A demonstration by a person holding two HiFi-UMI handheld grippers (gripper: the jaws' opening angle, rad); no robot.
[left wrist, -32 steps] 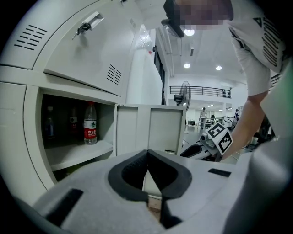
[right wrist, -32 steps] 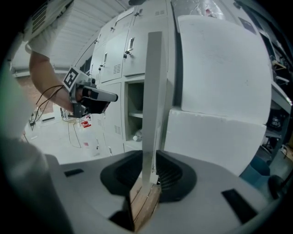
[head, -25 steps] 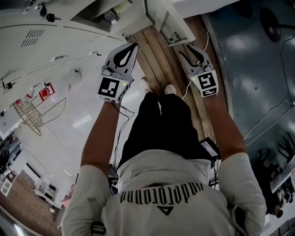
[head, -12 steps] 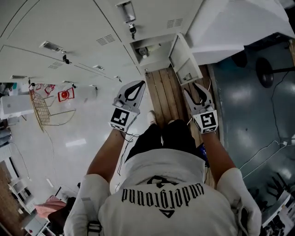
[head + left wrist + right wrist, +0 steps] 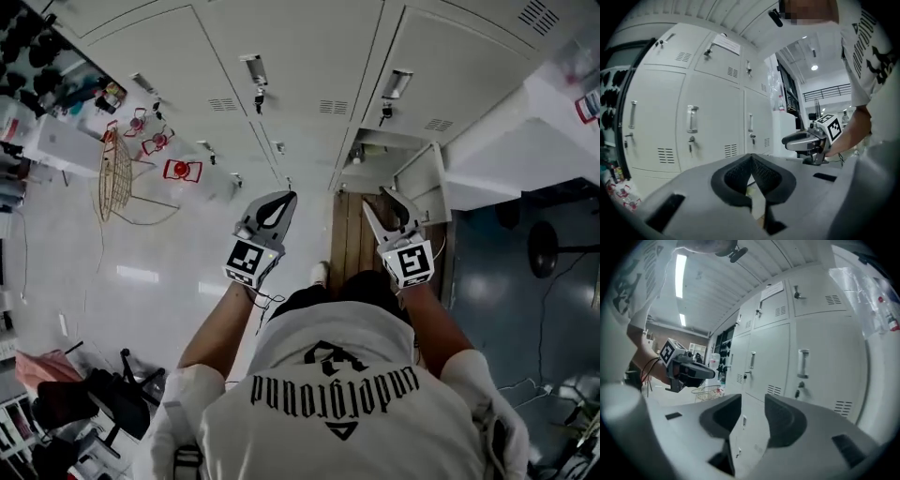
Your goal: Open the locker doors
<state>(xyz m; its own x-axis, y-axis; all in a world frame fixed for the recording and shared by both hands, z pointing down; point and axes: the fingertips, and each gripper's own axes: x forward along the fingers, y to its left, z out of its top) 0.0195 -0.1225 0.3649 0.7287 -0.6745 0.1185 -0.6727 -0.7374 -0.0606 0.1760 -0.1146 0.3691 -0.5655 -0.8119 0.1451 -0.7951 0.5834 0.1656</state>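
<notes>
A bank of white lockers [image 5: 309,56] faces me, most doors closed, with upright handles [image 5: 253,67] and keys below them. One low door [image 5: 424,187] stands open beside its compartment [image 5: 370,169]. My left gripper [image 5: 287,197] is held level short of the lockers, shut and empty; in the left gripper view its tips [image 5: 751,156] meet in front of a closed door's handle [image 5: 692,118]. My right gripper [image 5: 382,199] is open and empty, its jaws just closing a little, pointing at closed doors [image 5: 803,363]. Neither gripper touches a locker.
A wooden pallet strip [image 5: 354,246] lies on the floor before the open compartment. A wire basket [image 5: 114,176] and red stands [image 5: 180,170] sit at the left. A white counter [image 5: 525,150] juts out on the right. The person's feet [image 5: 321,274] stand near the pallet.
Both grippers have risen from pointing down at the floor to pointing level at the lockers. The head view has tilted up, and more closed doors have come into sight.
</notes>
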